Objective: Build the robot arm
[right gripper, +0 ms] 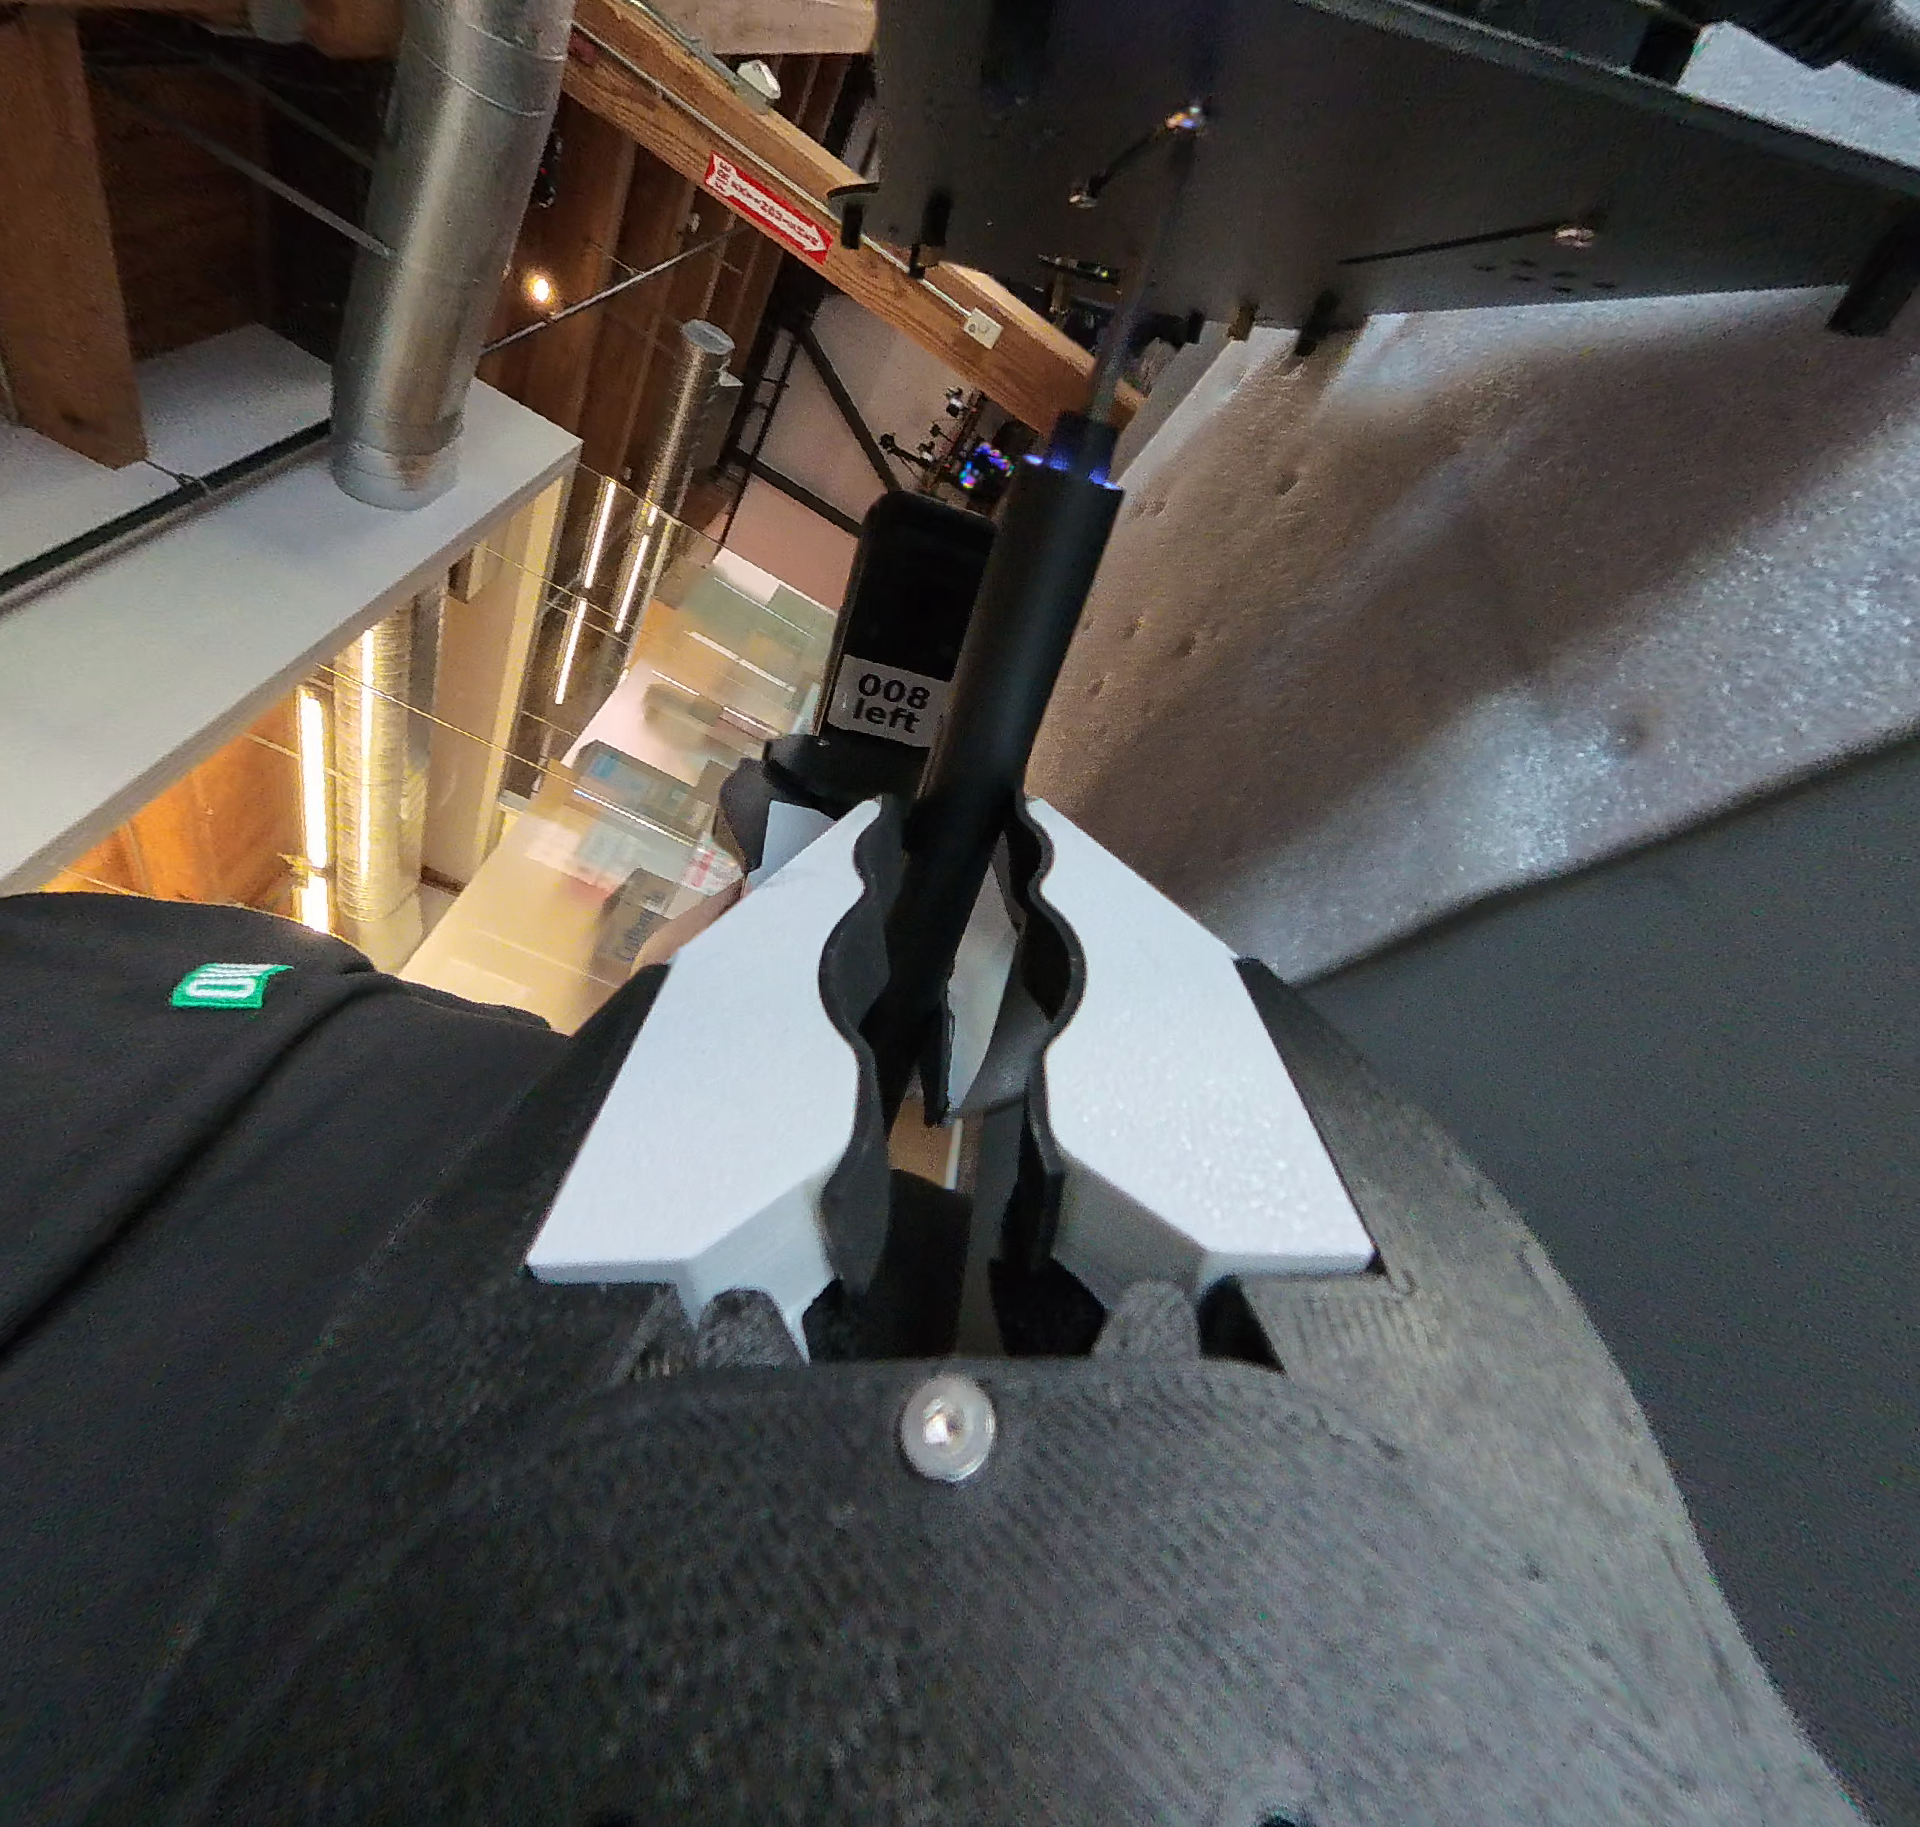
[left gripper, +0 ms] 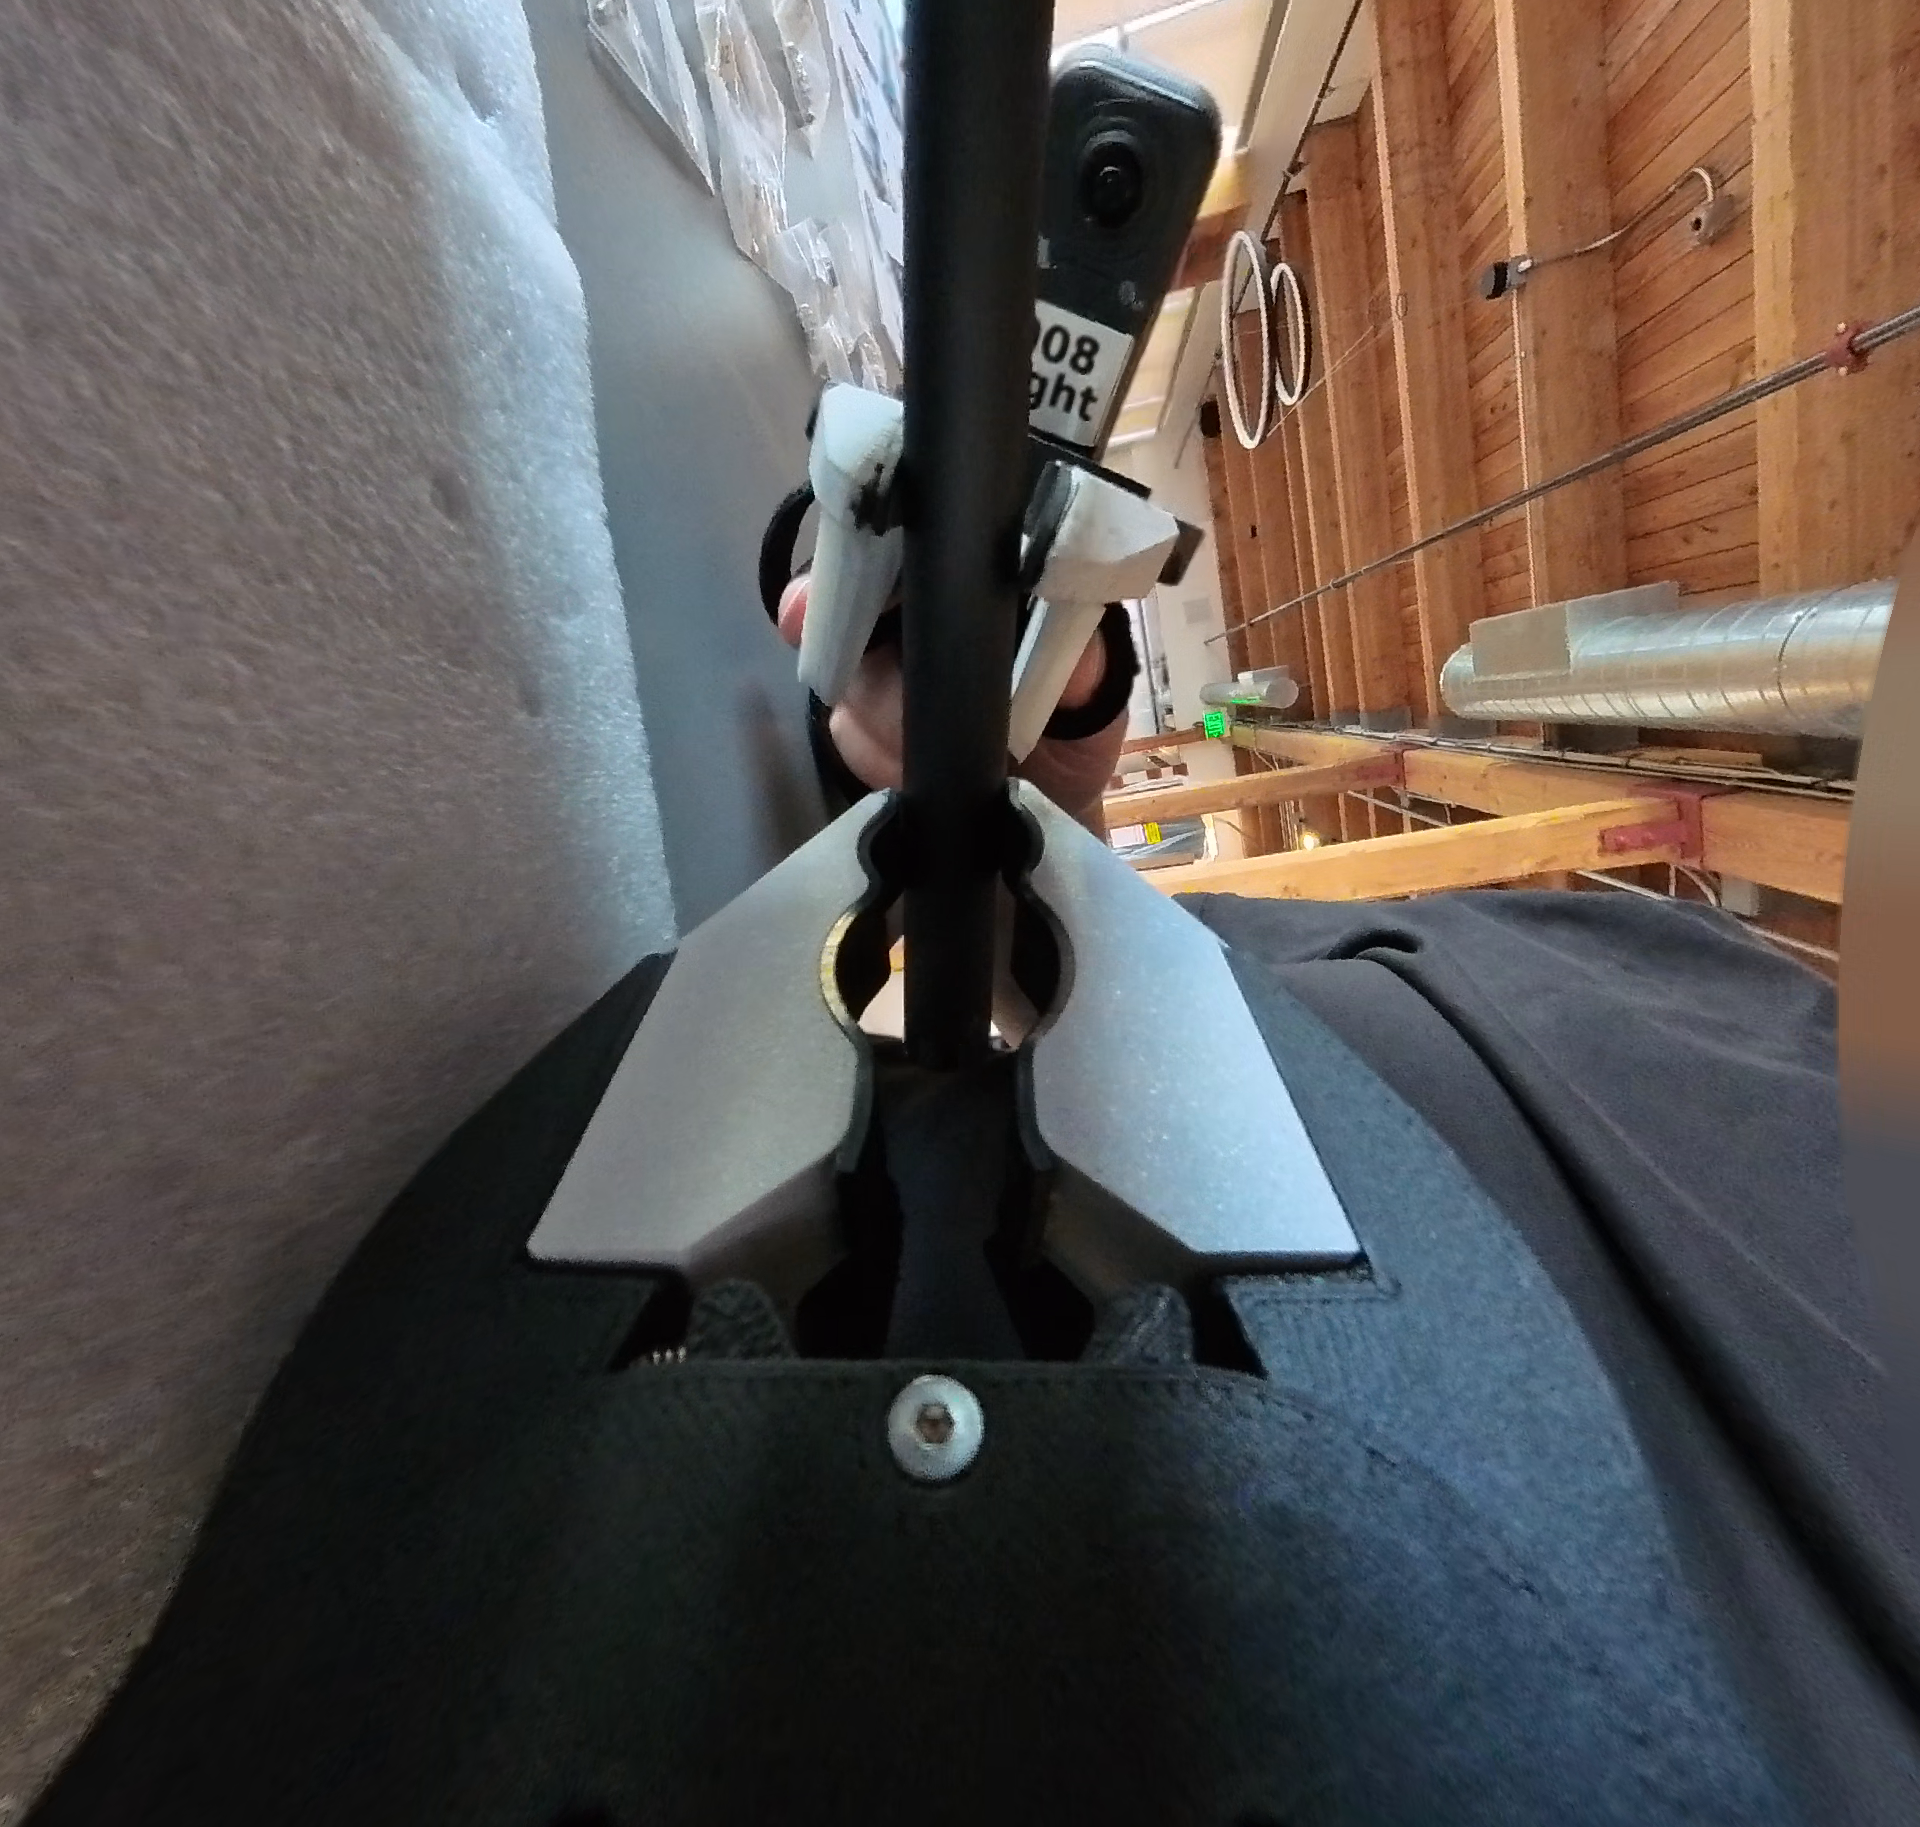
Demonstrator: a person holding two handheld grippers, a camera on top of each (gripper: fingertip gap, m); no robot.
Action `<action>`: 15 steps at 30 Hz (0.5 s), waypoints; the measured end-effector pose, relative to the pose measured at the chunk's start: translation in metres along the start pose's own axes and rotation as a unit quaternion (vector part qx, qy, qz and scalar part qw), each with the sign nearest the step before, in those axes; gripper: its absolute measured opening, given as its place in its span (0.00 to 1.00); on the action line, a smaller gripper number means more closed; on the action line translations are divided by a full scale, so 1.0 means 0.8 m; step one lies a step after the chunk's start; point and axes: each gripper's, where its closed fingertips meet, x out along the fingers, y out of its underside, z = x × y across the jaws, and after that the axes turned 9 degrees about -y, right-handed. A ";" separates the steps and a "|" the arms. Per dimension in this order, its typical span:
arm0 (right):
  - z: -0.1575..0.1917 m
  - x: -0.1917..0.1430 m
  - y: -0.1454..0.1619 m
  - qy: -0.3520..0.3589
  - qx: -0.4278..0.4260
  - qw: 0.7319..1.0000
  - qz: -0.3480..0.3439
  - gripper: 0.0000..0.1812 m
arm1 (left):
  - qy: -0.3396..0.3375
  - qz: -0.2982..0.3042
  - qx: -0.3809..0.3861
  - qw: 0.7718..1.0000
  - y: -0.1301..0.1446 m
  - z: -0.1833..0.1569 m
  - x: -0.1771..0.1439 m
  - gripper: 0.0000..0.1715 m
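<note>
A black pen-shaped screwdriver (left gripper: pixel 951 375) runs straight between both grippers. My left gripper (left gripper: pixel 956 827) is shut on its lower body. My right gripper (left gripper: pixel 951 520) is shut on the same tool farther up, with a hand (left gripper: pixel 862 728) behind it. In the right wrist view my right gripper (right gripper: pixel 961 827) clamps the tool (right gripper: pixel 1039 634). The tool's thin metal shaft (right gripper: pixel 1138 302) reaches up to a screw (right gripper: pixel 1184 120) on a grey metal chassis (right gripper: pixel 1403 177). The left gripper's camera (right gripper: pixel 914 603) shows just behind the tool.
White foam padding (left gripper: pixel 260 530) lies close along one side and also shows under the chassis (right gripper: pixel 1507 582). A dark mat (right gripper: pixel 1662 1102) borders the foam. A person's dark garment (left gripper: pixel 1558 1154) is close on the other side (right gripper: pixel 208 1102). Wooden beams and metal ducts (left gripper: pixel 1662 655) are far behind. My right fingertips sit around 6 cm from my left ones.
</note>
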 end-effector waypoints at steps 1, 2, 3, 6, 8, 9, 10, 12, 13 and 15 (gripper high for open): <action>0.000 0.000 0.000 -0.005 0.010 1.000 -0.001 0.10 | -0.006 -0.001 0.002 1.000 0.000 0.000 0.000 0.10; 0.000 0.000 0.001 -0.012 0.024 1.000 -0.002 0.10 | -0.014 -0.002 0.006 1.000 0.000 0.001 0.000 0.10; 0.000 0.000 0.001 -0.018 0.037 0.999 -0.003 0.10 | -0.020 -0.003 0.009 1.000 0.000 0.002 0.000 0.10; -0.001 0.000 0.000 -0.021 0.053 0.998 -0.009 0.09 | -0.041 -0.003 0.016 0.999 0.000 0.005 -0.001 0.10; -0.003 0.000 -0.001 -0.015 0.050 0.999 -0.012 0.10 | -0.062 -0.003 0.024 0.998 0.000 0.010 -0.002 0.10; -0.004 -0.002 -0.004 -0.013 0.051 0.998 -0.020 0.10 | -0.076 -0.003 0.029 0.997 0.000 0.012 -0.002 0.10; -0.006 -0.005 -0.009 -0.009 0.054 0.998 -0.036 0.10 | -0.091 -0.003 0.035 0.995 -0.001 0.016 -0.004 0.10; -0.008 -0.011 -0.020 -0.007 0.060 0.996 -0.069 0.11 | -0.119 -0.002 0.047 0.992 -0.002 0.021 -0.007 0.10; -0.008 -0.012 -0.023 -0.008 0.064 0.995 -0.078 0.10 | -0.127 -0.003 0.051 0.991 -0.002 0.022 -0.008 0.10; -0.008 -0.010 -0.022 -0.009 0.068 0.995 -0.074 0.11 | -0.143 -0.003 0.057 0.988 -0.002 0.024 -0.009 0.10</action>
